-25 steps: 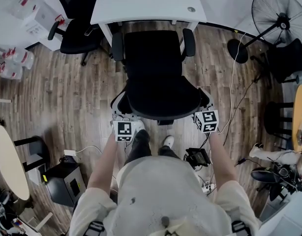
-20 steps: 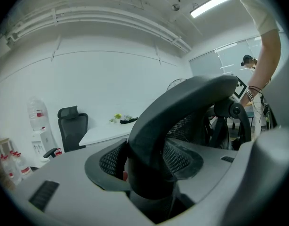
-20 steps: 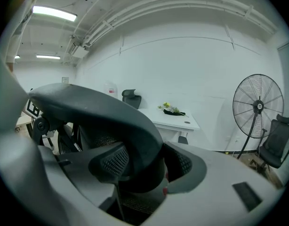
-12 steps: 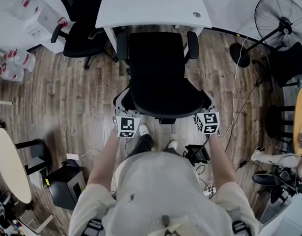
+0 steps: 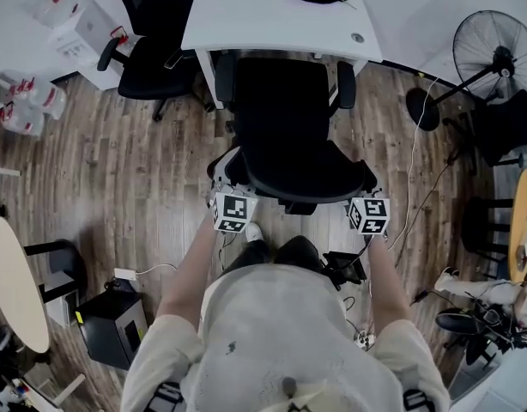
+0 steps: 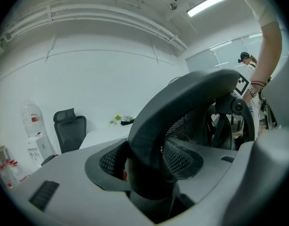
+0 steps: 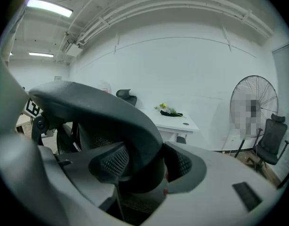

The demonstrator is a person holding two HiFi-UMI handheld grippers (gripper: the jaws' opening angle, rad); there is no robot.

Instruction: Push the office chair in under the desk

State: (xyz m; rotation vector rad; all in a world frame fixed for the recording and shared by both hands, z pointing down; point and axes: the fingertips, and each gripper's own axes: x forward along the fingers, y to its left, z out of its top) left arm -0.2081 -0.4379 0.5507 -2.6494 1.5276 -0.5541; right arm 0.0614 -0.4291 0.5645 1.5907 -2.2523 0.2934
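left gripper (image 5: pixel 222 181) and right gripper (image 5: pixel 367 184) each clamp the back of the black mesh office chair (image 5: pixel 285 136), whose seat front is at the white desk (image 5: pixel 246 11). a skewed push could jam its armrests (image 5: pixel 346 84) against the desk edge.

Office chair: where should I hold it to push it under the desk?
Take the backrest's top rim near both ends, from behind: left claw on one end, right claw on the other. The rim fits between the jaws, and the seat faces the desk, so pushing should drive it straight in.
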